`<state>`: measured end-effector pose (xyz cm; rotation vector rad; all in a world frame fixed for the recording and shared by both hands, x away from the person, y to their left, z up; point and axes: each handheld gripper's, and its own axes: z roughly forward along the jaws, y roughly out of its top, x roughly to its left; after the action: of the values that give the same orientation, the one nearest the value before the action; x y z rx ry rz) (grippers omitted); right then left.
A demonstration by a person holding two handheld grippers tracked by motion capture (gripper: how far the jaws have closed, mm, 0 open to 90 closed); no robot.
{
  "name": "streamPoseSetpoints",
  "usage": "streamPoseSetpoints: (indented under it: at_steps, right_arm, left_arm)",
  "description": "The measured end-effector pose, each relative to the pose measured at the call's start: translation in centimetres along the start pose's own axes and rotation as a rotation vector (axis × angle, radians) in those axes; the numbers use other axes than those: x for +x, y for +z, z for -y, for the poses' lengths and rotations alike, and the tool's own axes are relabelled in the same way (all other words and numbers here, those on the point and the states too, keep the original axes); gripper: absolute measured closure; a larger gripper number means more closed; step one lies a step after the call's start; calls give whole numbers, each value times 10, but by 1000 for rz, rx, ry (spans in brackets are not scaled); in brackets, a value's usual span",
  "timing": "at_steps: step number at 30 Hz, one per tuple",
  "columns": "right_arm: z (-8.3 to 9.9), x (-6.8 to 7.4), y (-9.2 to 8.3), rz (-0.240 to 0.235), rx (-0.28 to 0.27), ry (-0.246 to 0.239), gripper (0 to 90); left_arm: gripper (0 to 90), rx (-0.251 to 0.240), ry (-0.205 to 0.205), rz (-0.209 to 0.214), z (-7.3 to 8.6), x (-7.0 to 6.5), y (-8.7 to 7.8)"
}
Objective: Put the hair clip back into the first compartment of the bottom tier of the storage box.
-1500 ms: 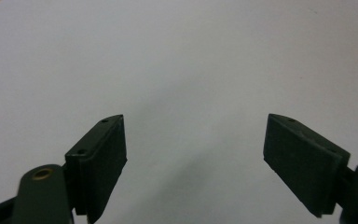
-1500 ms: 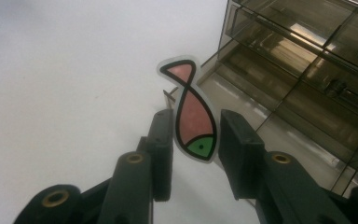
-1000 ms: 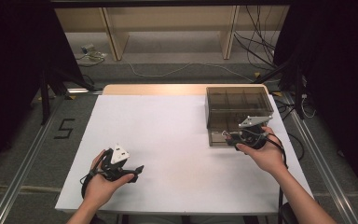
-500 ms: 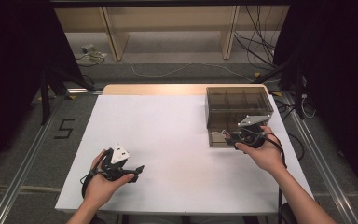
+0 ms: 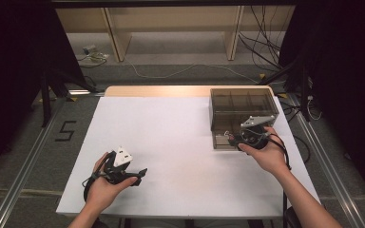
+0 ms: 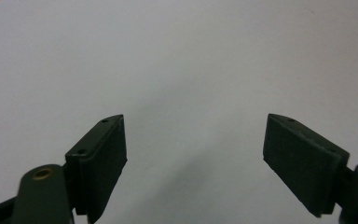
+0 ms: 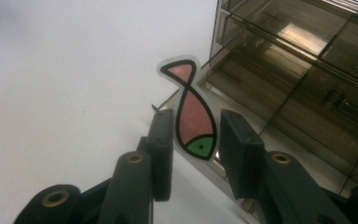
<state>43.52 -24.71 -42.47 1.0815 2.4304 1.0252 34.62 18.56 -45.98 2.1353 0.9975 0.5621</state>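
Almost nothing has shifted over the last second. The right gripper still pinches a fish sticker in its fingers at the drawer box, at 3 o'clock on the table. The left gripper stays spread, idle at 7 o'clock.

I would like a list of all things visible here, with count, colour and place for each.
table: one, white, centre of the high view.
drawer box: one, smoky brown and see-through, far right of the table, lowest drawer pulled out.
fish sticker: one, pink with a green head and black outline, between the right gripper's fingers, beside the box.
shelf: one, light wood, on the floor beyond the table.
left gripper: one, black, open over bare table, near left.
right gripper: one, black, at the open drawer.
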Motion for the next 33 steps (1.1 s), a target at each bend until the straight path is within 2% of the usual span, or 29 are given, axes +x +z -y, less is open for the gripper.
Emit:
streamPoseSetpoints:
  at_steps: [16,33]
  right_arm:
    - [-4,0,5,2,6,1,667]
    - [-8,-4,9,14,5,35,667]
  left_arm:
    - [215,0,2,0,1,0,-1]
    - [215,0,-4,-3,1,1,-2]
